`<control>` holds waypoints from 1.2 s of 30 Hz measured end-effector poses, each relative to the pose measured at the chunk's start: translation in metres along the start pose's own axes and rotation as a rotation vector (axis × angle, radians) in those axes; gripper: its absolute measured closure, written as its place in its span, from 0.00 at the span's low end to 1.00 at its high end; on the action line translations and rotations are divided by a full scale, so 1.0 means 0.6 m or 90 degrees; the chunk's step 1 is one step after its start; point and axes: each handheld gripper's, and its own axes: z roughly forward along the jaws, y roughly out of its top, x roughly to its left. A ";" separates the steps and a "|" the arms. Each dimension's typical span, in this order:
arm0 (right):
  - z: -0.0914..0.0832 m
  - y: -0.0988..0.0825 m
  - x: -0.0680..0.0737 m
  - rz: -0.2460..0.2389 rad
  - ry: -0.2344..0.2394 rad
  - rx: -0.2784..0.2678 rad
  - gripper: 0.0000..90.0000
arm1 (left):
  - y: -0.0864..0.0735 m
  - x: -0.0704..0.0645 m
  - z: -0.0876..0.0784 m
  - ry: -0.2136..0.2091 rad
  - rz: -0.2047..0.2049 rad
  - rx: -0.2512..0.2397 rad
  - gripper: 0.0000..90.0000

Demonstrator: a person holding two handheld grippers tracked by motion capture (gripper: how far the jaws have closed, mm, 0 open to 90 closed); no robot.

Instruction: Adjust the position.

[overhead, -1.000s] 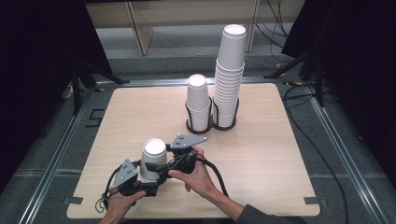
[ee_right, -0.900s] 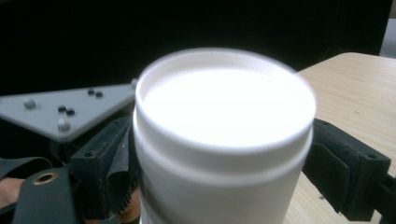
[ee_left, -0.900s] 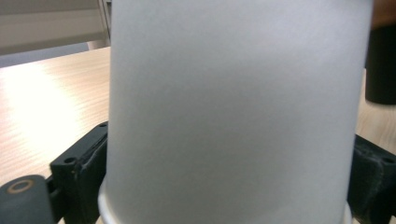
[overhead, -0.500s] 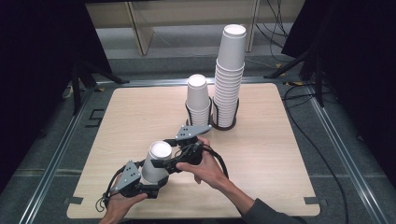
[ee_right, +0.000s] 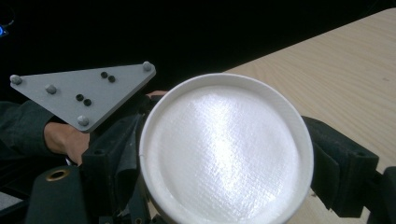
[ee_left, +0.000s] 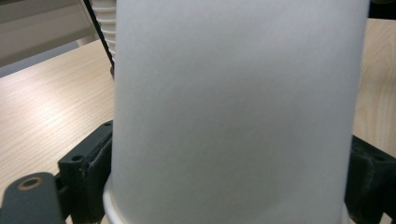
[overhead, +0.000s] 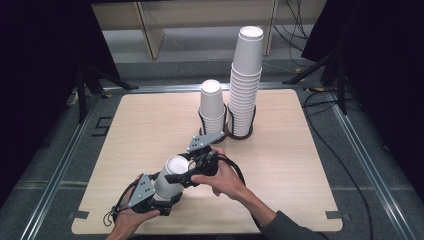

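Note:
A white paper cup (overhead: 170, 179) is held bottom-up above the table's near left, leaning toward the stacks. My left gripper (overhead: 152, 196) is shut on its lower part near the rim. In the left gripper view the cup's wall (ee_left: 233, 107) rises between the two black jaws. My right gripper (overhead: 192, 170) is shut on the cup's upper end. In the right gripper view the round recessed base (ee_right: 226, 151) faces the camera, with one jaw pressed to each side. The left gripper's grey plate (ee_right: 84, 93) lies just behind.
Two stacks of white cups stand in black wire holders at the table's back middle: a short stack (overhead: 212, 107) and a tall stack (overhead: 246, 80). The wooden table (overhead: 295, 150) has bare surface on the right. Cables (overhead: 350, 165) run along the floor to the right.
The cup has tipped from upright to leaning toward the stacks. The right gripper has swung from the cup's right side round onto its upper end. Both hands have shifted slightly nearer.

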 end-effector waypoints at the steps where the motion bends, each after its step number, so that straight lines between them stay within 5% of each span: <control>1: 0.000 0.000 0.000 0.006 0.005 0.007 0.22 | -0.001 0.000 0.001 -0.005 0.005 -0.004 0.12; 12: -0.001 -0.002 0.003 0.022 0.011 0.045 0.23 | 0.000 -0.005 0.001 -0.013 0.020 0.015 0.12; 14: 0.001 -0.002 0.001 -0.005 0.012 0.053 0.24 | -0.001 -0.007 0.002 -0.010 0.022 0.018 0.12; 18: 0.000 -0.002 0.002 -0.004 0.011 0.055 0.25 | -0.001 -0.004 0.002 -0.018 0.031 0.017 0.10; 23: -0.006 0.002 0.006 0.010 0.013 0.056 0.26 | -0.002 -0.007 0.003 -0.021 0.017 -0.019 0.05; 25: -0.010 0.003 -0.001 0.003 0.020 0.029 0.27 | 0.000 -0.005 -0.002 -0.020 0.013 -0.027 0.04; 27: -0.016 0.004 -0.003 0.035 0.030 0.018 0.27 | 0.001 -0.004 -0.004 -0.021 0.004 -0.062 0.04; 36: -0.032 0.001 -0.024 0.084 0.067 -0.040 0.27 | 0.005 0.000 -0.010 -0.019 -0.017 -0.122 0.03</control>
